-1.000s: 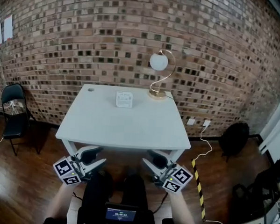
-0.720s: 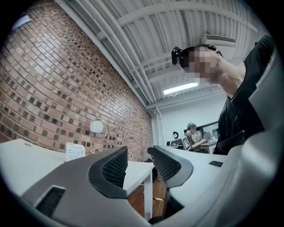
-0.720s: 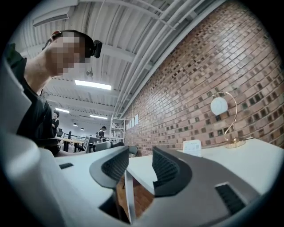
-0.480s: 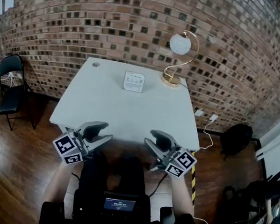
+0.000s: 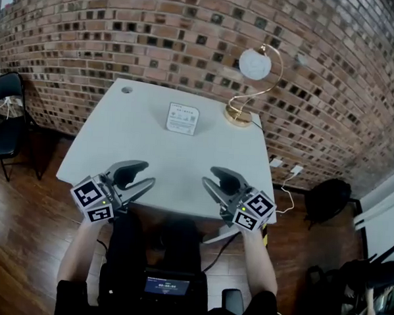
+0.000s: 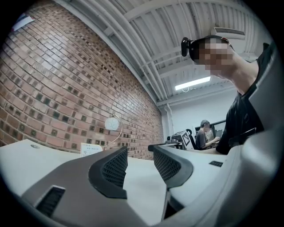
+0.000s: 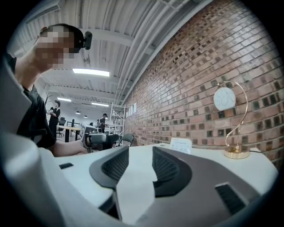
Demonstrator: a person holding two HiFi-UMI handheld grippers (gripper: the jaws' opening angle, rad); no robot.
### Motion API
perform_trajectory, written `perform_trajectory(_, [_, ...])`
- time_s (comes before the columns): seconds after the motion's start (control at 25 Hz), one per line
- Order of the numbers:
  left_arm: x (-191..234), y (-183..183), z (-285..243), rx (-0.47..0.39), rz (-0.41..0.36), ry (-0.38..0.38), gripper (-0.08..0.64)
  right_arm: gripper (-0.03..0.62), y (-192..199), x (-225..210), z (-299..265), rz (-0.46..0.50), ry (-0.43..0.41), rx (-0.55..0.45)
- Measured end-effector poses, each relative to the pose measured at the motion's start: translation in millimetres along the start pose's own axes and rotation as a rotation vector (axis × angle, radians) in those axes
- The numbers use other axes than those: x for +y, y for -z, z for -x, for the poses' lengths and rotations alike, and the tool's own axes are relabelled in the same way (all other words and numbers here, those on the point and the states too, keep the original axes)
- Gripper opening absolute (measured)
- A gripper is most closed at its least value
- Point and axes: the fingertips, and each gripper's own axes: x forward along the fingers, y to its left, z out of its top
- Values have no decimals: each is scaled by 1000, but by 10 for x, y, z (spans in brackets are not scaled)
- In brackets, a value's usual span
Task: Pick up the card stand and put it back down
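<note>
The card stand [image 5: 182, 118], a small white upright sign, stands at the far middle of the white table [image 5: 132, 137]. It also shows small in the left gripper view as the card stand [image 6: 91, 150] and in the right gripper view as the card stand [image 7: 181, 145]. My left gripper [image 5: 143, 174] is over the table's near left edge, jaws apart with nothing between them. My right gripper [image 5: 211, 178] is over the near right edge, jaws apart too and empty. Both point toward each other's side and lie well short of the stand.
A gold lamp with a white globe [image 5: 252, 64] stands right of the card stand by the brick wall. A black chair [image 5: 5, 110] is at far left. A dark bag [image 5: 326, 196] and a cable lie on the wood floor at right. A round grommet [image 5: 126, 89] marks the table's far left corner.
Both grippers have moved forward from below the table's near edge to over it. The view has closed in on the table, so the stand and lamp appear nearer.
</note>
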Motion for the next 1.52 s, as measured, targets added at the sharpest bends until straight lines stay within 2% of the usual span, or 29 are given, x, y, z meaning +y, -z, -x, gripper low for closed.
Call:
perform_trajectory(0.16, [252,-32,-135,-7,17,-27,186,195,-23,-353,-151,-6,10,26])
perform_trajectory(0.4, [858,11,-355,20,65,-87,186,195,64,-795,-468,-11,26,72])
perform_trajectory(0.96, [1765,179,-843,64,57,-103,187,196,228,-1752,-1069,25,52,235])
perform_trajectory(1.08, [1825,236,-820,50,73,-109,187,196,342,-1889,-1192,33,65,244])
perform_trajectory(1.2, [1806,222,-845,49,52,-110,187,196,412,-2030,-1322,21,57,233])
perform_trajectory(1.36, [1758,272,-880,74,7,-110,187,215,505,-2100,-1466,-8,22,215])
perform_trajectory(1.52, [1728,260,-882,68,5,-95,187,227,573,-2065,-1602,-11,-18,228])
